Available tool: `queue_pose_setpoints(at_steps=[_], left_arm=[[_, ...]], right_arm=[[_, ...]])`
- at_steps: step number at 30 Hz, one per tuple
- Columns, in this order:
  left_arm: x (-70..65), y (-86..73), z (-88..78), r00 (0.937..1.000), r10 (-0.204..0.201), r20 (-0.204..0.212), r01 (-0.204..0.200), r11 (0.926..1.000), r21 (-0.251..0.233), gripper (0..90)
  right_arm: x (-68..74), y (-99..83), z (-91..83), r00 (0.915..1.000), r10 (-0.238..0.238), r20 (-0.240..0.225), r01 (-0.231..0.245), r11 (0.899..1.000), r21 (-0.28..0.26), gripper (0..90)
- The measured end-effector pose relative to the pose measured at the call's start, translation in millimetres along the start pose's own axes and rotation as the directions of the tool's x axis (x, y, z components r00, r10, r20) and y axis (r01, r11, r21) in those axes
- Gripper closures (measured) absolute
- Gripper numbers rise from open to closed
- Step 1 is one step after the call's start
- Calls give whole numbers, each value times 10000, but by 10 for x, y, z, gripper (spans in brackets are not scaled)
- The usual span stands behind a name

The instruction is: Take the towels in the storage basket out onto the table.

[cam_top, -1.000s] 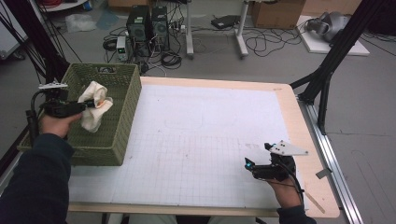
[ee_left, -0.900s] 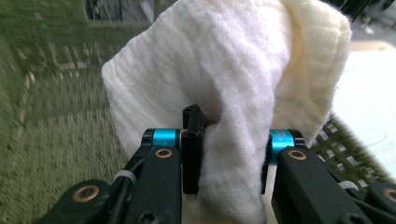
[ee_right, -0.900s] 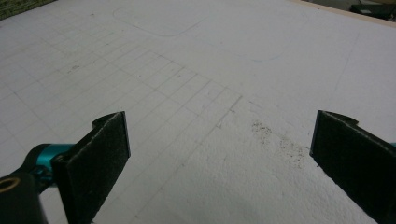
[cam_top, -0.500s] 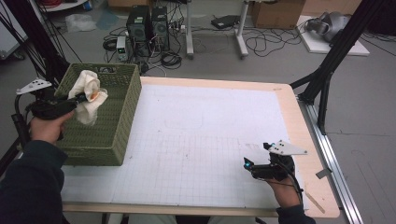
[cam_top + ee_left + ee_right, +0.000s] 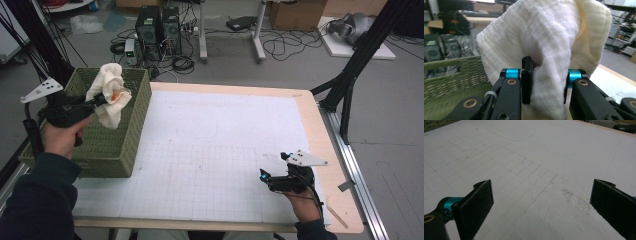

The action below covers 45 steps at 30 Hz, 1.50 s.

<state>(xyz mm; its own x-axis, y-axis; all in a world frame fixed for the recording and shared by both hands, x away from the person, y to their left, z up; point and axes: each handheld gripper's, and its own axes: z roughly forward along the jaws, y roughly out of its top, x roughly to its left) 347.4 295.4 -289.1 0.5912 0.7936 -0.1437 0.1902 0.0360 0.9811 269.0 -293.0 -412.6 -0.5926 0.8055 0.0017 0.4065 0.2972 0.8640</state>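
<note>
Table [image 5: 225, 150] first: wide, white gridded mat on a pale wood top, bare across the middle and right. Green woven basket [image 5: 115, 145] sits on its left end, tall-walled, open-topped. Above the basket's far rim hangs the cream cloth [image 5: 110, 95], bunched and drooping, lifted free of the basket interior; in the left gripper view the same cloth [image 5: 544, 50] folds over and between the pads, with the basket wall [image 5: 454, 75] low at the left. Left claw [image 5: 97, 101] pinching the cloth, jaws drawn in on a thick fold, grip looks sound. Right claw [image 5: 262, 175] rests low near the table's right front, jaws spread wide with nothing between them; the right gripper view shows bare mat between the pads [image 5: 476, 205]. Judgement: the step in hand is carrying the cloth out of the basket toward the open mat. To do it well, lift until the hanging tail clears the rim before swinging right, keep the pinch steady, then lower onto the mat's middle so the free claw can take a corner. In the way: the basket's near wall, which could snag the trailing fold. Beyond the table, computer towers [image 5: 160, 22], floor cables, black frame struts; none obstruct.
</note>
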Motion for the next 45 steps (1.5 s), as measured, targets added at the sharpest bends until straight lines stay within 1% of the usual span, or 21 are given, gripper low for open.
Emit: queue_pose_setpoints(at_steps=[3,4,7,9,12,17,20,23,25,27,28,31,33,35,37,39,41,42,43,45], left_arm=[[-182,27,99,9985,141,524,-132,9998,-176,731],[-226,28,123,9978,198,636,-187,9997,-176,731],[-419,-1,231,9932,440,1081,-429,9990,-131,731],[-523,-33,310,9890,437,1412,-432,9990,-64,731],[-639,-77,422,9832,399,1781,-413,9991,40,731],[-814,-143,577,9710,444,2350,-519,9983,259,731],[-905,-201,682,9643,444,2612,-561,9977,374,731],[-1005,-267,794,9562,439,2894,-604,9970,483,730],[-1085,-325,870,9471,471,3174,-688,9960,576,730],[-1169,-394,948,9409,624,3330,-926,9928,754,729],[-1208,-433,990,9384,702,3383,-1047,9909,847,730],[-1304,-557,1109,9325,783,3526,-1242,9862,1094,728],[-1353,-646,1183,9316,740,3558,-1239,9851,1196,726],[-1401,-733,1254,9313,723,3571,-1297,9817,1395,724],[-1446,-815,1322,9284,721,3644,-1400,9766,1634,721],[-1489,-901,1386,9267,554,3717,-1318,9741,1837,720],[-1542,-985,1451,9211,440,3867,-1328,9695,2060,718],[-1572,-1023,1485,9161,429,3986,-1401,9659,2179,718],[-1607,-1060,1517,9121,383,4082,-1412,9641,2250,716],[-1662,-1136,1577,9090,316,4157,-1416,9612,2366,715]], right_arm=[[5,3,6,10000,-11,-39,11,10000,-20,42],[5,4,7,10000,6,-53,-6,10000,1,43],[4,2,11,10000,-19,-43,19,10000,32,43],[5,0,10,10000,-13,-37,13,10000,66,43],[2,-6,7,10000,-40,-25,40,10000,55,43],[-9,-14,-9,10000,-7,19,7,10000,43,43],[-8,-13,-9,10000,-21,27,21,10000,63,43],[-10,-12,-12,10000,-40,45,39,10000,40,43],[-11,-12,-13,10000,-18,43,18,10000,35,43],[-13,-14,-16,10000,5,31,-5,10000,49,43],[-17,-14,-16,10000,-14,20,14,10000,60,43],[-12,-13,-23,10000,-17,-2,17,10000,67,44],[-13,-15,-28,10000,13,36,-14,10000,52,44],[-24,-21,-32,10000,22,49,-22,10000,58,44],[-35,-29,-39,9999,69,78,-69,10000,60,44],[-45,-34,-42,9999,68,79,-68,10000,48,44],[-45,-34,-45,9999,84,108,-84,10000,16,44],[-38,-34,-47,9998,159,90,-160,9999,64,44],[-42,-33,-43,9999,70,83,-70,10000,47,44],[-40,-34,-37,9999,61,93,-62,10000,50,44]])
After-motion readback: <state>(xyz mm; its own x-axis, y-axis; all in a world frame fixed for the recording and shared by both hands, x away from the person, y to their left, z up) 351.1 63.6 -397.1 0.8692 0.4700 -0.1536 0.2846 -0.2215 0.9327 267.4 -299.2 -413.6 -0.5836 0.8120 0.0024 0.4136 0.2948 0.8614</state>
